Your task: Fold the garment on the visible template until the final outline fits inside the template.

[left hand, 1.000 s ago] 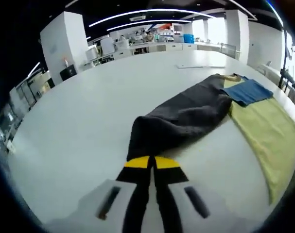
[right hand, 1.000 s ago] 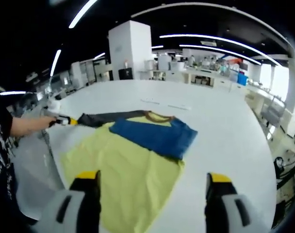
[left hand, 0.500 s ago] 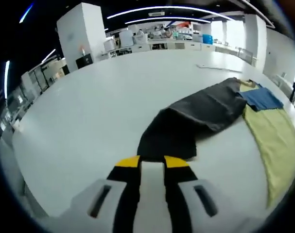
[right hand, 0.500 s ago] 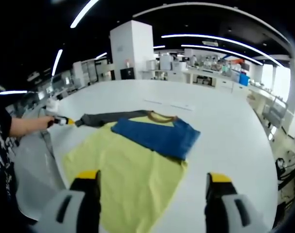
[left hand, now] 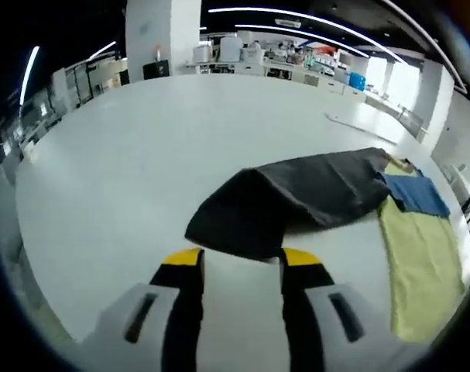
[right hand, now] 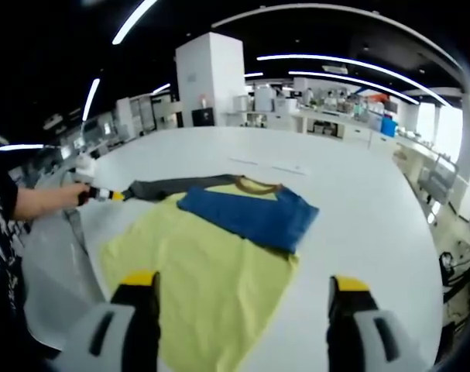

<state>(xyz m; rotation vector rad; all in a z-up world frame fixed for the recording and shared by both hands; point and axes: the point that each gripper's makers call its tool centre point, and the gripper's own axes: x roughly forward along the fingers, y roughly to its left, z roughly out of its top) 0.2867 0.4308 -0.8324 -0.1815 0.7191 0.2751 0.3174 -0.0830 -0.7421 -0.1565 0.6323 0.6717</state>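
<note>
So the left tongs (left hand: pixel 240 258) are sitting apart, right at the tip of the dark sleeve (left hand: pixel 289 203), not gripping it. Right tongs (right hand: pixel 243 288) are hanging wide apart over the yellow shirt (right hand: pixel 211 291), which is lying flat on the white desk (right hand: pixel 358 225). My worry: that loose sleeve is trailing well off to the side and could bunch up when folded.
</note>
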